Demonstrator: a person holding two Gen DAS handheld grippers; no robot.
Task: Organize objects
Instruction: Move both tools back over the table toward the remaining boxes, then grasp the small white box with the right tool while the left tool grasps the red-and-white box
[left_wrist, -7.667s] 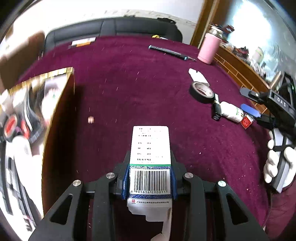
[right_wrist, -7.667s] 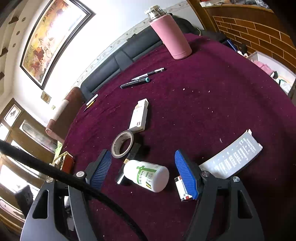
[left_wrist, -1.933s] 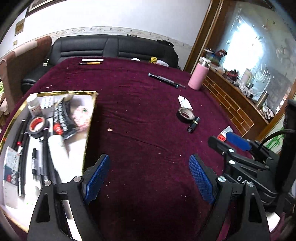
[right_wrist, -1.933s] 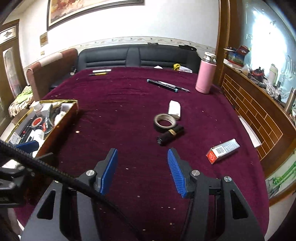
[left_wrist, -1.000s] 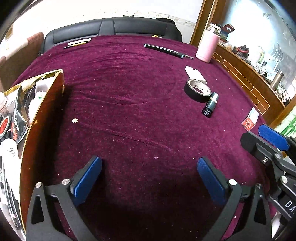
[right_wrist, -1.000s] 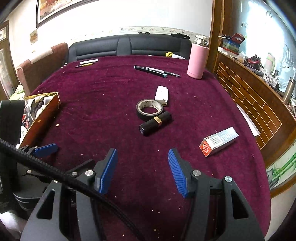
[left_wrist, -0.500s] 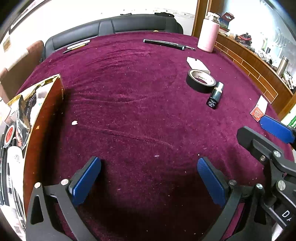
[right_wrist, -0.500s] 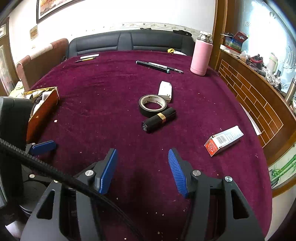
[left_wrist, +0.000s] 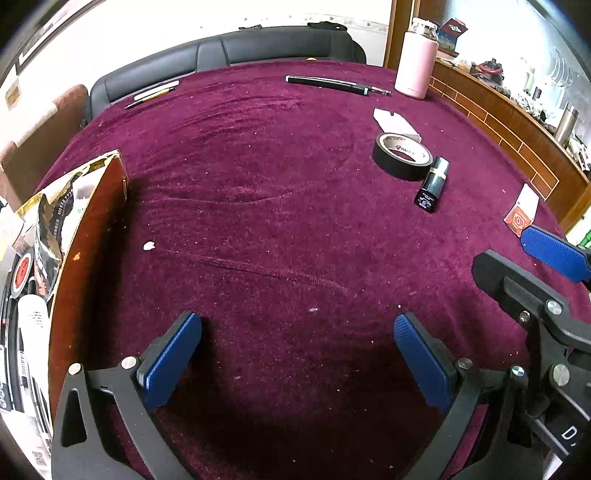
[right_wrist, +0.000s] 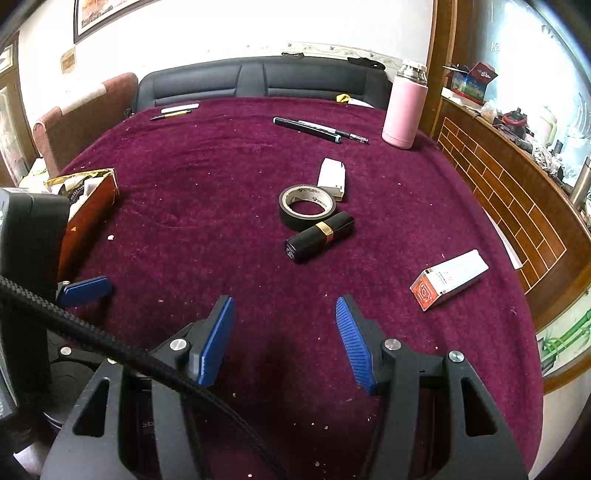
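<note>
A table (right_wrist: 207, 192) covered in crimson velvet cloth is seen; on it are laid a black tape roll (right_wrist: 307, 206), a black lipstick tube (right_wrist: 320, 231) touching it, a white box (right_wrist: 332, 178), a red-ended carton (right_wrist: 448, 279), pens (right_wrist: 317, 130), a pink flask (right_wrist: 403, 109) and a gold-rimmed box (left_wrist: 86, 221) at the left edge

Home living room, black leather sofa (right_wrist: 258, 83), framed painting (right_wrist: 107, 14)

Bare cloth (right_wrist: 221, 192) lies open ahead of both grippers. Far right, the tape roll (right_wrist: 307, 205), lipstick (right_wrist: 320, 236) and white box (right_wrist: 332, 178) crowd together, touching; the red-ended carton (right_wrist: 448, 280) lies apart, near right. The tray (left_wrist: 85, 251) walls the left.
</note>
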